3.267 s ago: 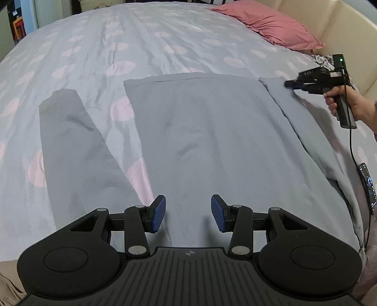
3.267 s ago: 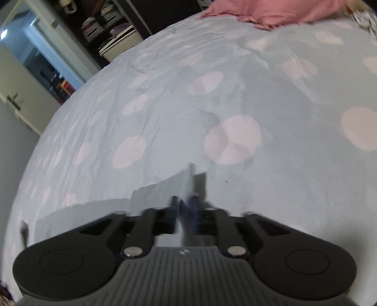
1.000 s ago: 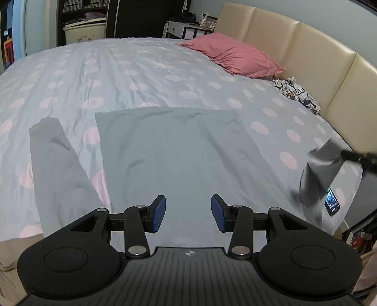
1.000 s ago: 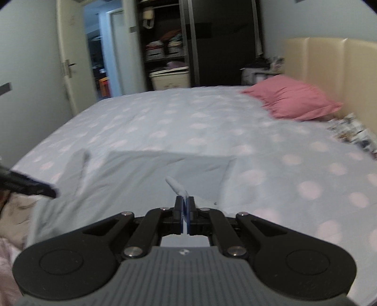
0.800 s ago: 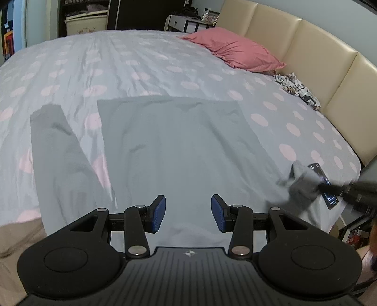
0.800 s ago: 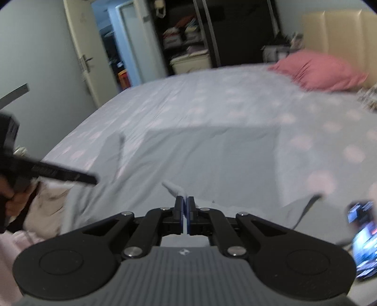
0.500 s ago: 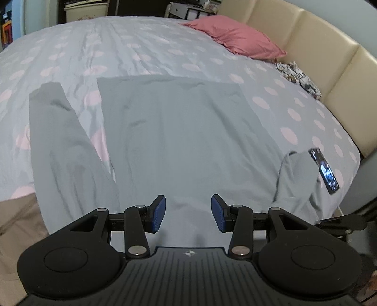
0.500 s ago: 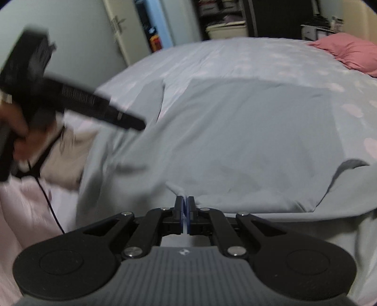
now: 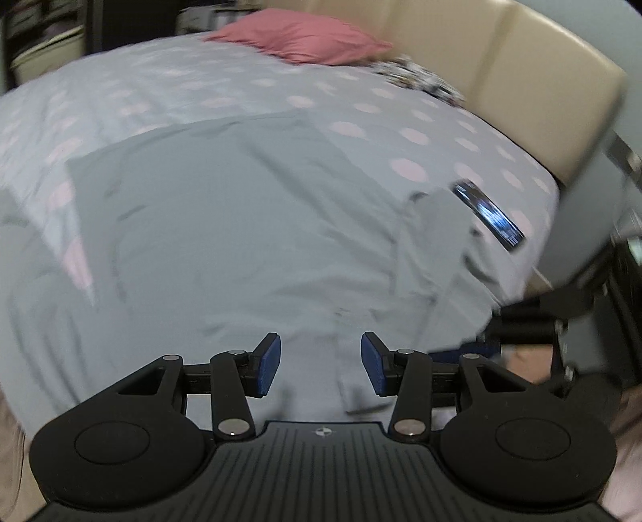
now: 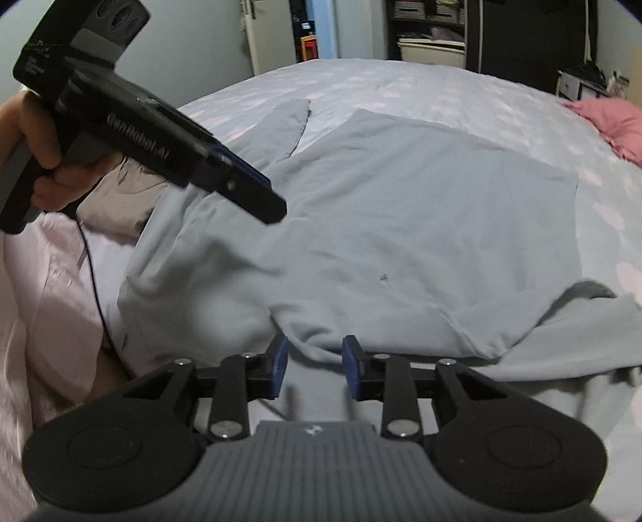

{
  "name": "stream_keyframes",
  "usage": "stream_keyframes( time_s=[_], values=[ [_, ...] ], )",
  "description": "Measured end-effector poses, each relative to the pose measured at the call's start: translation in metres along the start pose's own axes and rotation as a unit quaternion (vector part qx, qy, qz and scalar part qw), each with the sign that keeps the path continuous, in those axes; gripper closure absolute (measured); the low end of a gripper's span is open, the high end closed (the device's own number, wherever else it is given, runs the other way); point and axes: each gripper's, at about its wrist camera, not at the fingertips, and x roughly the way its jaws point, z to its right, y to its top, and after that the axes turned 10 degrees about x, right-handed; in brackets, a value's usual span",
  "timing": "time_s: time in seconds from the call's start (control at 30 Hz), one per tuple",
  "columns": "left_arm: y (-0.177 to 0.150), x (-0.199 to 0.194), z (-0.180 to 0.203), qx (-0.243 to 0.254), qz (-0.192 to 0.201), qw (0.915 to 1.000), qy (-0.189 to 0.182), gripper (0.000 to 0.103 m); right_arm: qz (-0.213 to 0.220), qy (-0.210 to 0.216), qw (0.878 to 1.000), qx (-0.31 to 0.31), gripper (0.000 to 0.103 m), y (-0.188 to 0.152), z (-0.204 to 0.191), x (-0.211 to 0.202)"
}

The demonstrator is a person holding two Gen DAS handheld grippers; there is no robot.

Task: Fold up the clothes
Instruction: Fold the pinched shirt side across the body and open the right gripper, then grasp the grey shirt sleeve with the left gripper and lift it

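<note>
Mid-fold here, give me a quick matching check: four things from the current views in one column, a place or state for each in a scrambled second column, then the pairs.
Things:
1. left claw
2. pillow
3. phone
4. garment

Places or states:
A. lying near the bed's right edge, beside a sleeve
B. open over the garment's near edge
C. spread flat across the bed
D. pink, at the far end by the headboard

Pairs: 1-B, 2-D, 3-A, 4-C
</note>
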Motion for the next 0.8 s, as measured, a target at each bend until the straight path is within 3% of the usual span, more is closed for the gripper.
stream_keyframes(
  time_s=[0.2,0.43,0.57,0.63,0.73,0.8],
  values=[
    [0.003,0.029,0.021,0.063,-0.017,0.9978,0.003,0.056,-0.030,-0.033,0.999,-0.016,0.062,0.000,0.024,-0.015],
    [0.014,0.071,0.022,0.094,-0.042,0.9947,0.002,0.056,-0.076,-0.066,0.994,-0.034,0.060,0.003,0.058,-0.029],
    [0.015,0.091,0.027,0.098,-0.063,0.9930,-0.014,0.059,-0.072,-0.090,0.993,-0.020,0.058,0.001,0.080,-0.035],
    [0.016,0.097,0.030,0.099,-0.067,0.9924,-0.026,0.068,-0.068,-0.095,0.993,-0.003,0.058,-0.002,0.089,-0.036],
    [0.015,0.102,0.035,0.105,-0.070,0.9918,-0.019,0.074,-0.064,-0.099,0.993,0.012,0.058,-0.006,0.096,-0.032],
    [0.015,0.100,0.034,0.099,-0.066,0.9927,-0.018,0.087,-0.065,-0.097,0.993,0.014,0.058,-0.010,0.095,-0.030]
  ],
)
